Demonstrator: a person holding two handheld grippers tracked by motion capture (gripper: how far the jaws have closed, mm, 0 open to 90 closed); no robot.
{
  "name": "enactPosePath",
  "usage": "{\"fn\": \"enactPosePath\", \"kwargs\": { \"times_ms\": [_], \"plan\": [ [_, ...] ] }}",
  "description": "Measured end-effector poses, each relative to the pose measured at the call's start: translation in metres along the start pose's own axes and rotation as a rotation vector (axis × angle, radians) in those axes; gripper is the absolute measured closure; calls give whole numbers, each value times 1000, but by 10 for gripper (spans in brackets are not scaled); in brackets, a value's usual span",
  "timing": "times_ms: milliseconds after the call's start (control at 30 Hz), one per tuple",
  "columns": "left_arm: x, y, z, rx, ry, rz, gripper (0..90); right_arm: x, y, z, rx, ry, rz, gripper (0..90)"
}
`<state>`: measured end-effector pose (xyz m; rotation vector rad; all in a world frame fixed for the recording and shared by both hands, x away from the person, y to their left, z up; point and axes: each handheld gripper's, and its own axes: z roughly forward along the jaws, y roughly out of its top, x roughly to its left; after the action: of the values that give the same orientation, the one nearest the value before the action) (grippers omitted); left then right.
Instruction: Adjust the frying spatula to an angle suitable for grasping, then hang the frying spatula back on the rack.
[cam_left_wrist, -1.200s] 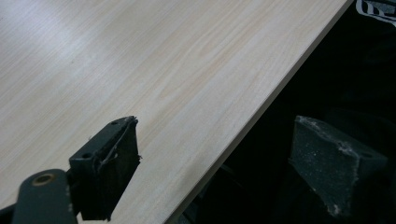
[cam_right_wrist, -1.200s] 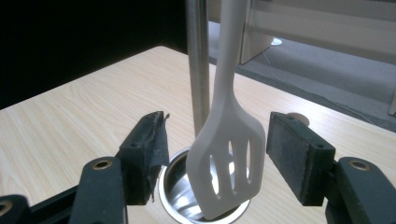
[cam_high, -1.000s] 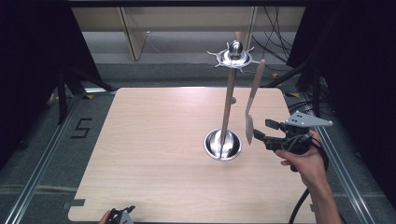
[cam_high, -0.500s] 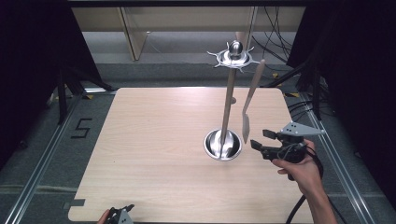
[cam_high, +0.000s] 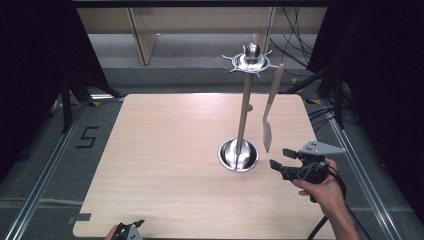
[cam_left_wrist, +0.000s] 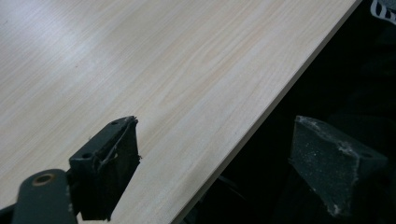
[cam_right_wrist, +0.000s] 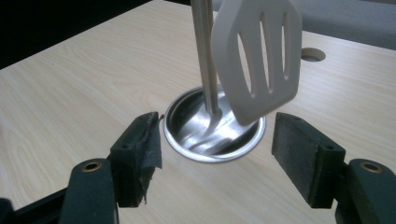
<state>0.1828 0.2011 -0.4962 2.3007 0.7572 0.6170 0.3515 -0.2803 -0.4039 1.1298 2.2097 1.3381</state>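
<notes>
Pale slotted plastic spatula (cam_high: 269, 115) hanging from the steel utensil stand (cam_high: 243, 115) right of centre, freed from the right gripper (cam_high: 281, 159) just below, jaws just opened wider with nothing between; left gripper (cam_high: 131, 227) spread, bottom edge; next, probably withdrawing clear.

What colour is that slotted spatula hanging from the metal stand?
The spatula is a pale off-white or cream, with three slots; the right gripper view shows it best.
</notes>
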Motion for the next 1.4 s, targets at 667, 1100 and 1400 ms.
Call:
{"fn": "enactPosePath", "kwargs": {
  "times_ms": [667, 1100, 1400],
  "plan": [
    [1, -3, -1, -28, 21, -5, 148, -4, -22, 8, 48, -15, -19, 329],
    [-1, -2, -1, -16, 7, 15, 148, 2, -32, 14, 70, 0, -10, 323],
    [0, -3, -1, -17, 2, 12, 149, 7, -44, 19, 103, 13, 0, 321]
  ]
}}
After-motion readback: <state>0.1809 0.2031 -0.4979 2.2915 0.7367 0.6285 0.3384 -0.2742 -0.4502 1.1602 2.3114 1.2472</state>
